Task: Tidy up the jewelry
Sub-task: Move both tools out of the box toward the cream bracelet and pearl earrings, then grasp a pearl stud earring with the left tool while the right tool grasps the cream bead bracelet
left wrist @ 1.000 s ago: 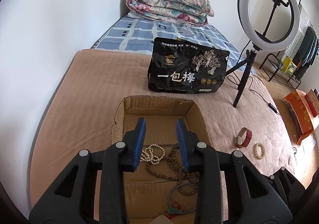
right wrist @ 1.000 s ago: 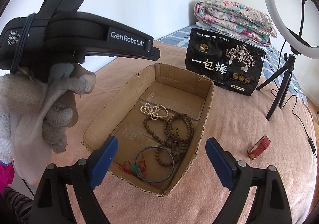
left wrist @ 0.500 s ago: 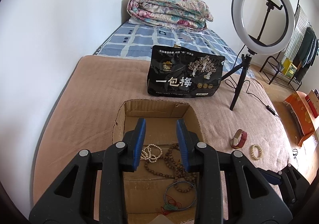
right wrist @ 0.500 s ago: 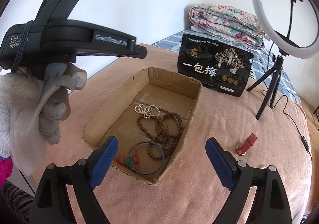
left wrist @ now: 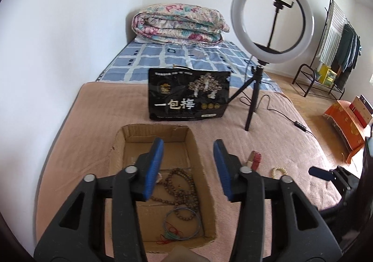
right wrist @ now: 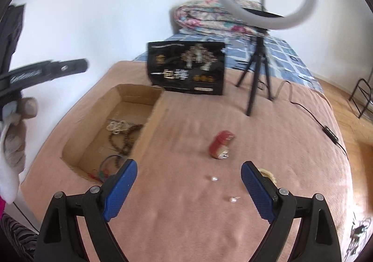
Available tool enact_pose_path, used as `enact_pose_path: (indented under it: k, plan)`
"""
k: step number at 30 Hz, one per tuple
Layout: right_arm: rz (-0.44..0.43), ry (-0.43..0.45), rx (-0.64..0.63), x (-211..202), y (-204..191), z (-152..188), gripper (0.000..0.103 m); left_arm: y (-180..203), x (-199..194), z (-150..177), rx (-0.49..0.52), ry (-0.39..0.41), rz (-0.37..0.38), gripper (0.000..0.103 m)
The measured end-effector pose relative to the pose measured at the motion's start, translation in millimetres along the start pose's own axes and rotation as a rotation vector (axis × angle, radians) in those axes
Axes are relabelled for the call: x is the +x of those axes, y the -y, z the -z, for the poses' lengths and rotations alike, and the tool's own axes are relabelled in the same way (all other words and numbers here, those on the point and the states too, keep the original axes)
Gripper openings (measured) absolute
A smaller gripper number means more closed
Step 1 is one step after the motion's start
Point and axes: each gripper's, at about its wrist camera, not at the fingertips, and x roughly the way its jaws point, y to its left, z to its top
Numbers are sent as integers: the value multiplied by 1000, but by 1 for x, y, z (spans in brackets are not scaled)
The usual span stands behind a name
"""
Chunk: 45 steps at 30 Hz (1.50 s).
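An open cardboard box (left wrist: pixel 119 143) (right wrist: pixel 144 122) lies on the pink blanket and holds brown bead strings (left wrist: pixel 184 189), a white bead string (right wrist: pixel 116 125), a blue bangle (left wrist: pixel 181 223) and a red cord. My left gripper (left wrist: pixel 188 161) is open and empty above the box. My right gripper (right wrist: pixel 188 180) is open wide and empty over the blanket to the right of the box. A red watch (right wrist: pixel 221 147) (left wrist: pixel 255 159), a pale bead bracelet (left wrist: pixel 278 171) (right wrist: pixel 268 173) and two pearl earrings (right wrist: pixel 214 178) (right wrist: pixel 233 199) lie on the blanket.
A black snack bag (left wrist: pixel 188 96) stands behind the box. A ring light on a tripod (left wrist: pixel 271 22) stands to its right, its cable trailing over the blanket. A folded quilt (left wrist: pixel 179 24) lies far back. The wall runs along the left.
My left gripper has opened wider and pulled back from the box. My right gripper has swung right, from over the box to over the watch, bracelet and earrings.
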Motion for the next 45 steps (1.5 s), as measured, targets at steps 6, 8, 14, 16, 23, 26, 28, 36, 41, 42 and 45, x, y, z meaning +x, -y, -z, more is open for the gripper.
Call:
enact_pose_path:
  k: [6,8,14,16,23,26,28,36,41,42,45]
  plan:
    - [53,18,98,-13,57,0,92,34,3,6,36,-28,28,47]
    - [73,23,119,-16,73,1,92,45,4,10,54,-35,29,47]
    - [105,9,176,-16,114,5,92,73,12,28,90,-76,55,47]
    - [111,-4,192,-13,126,7,92,83,17,36,104,-97,68,47]
    - [112,-52,208,3,150,15,92,115,33,64,138,-146,137,47]
    - [103,-78,199,14,154,20,91,130,41,77,175,-167,164,47]
    - [86,-104,194,23,156,22,87,141,48,86,194,-186,185,47]
    - [40,-178,208,56,165,32,70,167,79,114,255,-266,247,36]
    - [22,-194,206,66,167,34,63,179,105,127,298,-316,263,36]
    - [18,-197,204,69,167,34,61,181,109,130,309,-321,263,36]
    - [9,-208,204,75,167,34,58,185,122,134,323,-336,262,35]
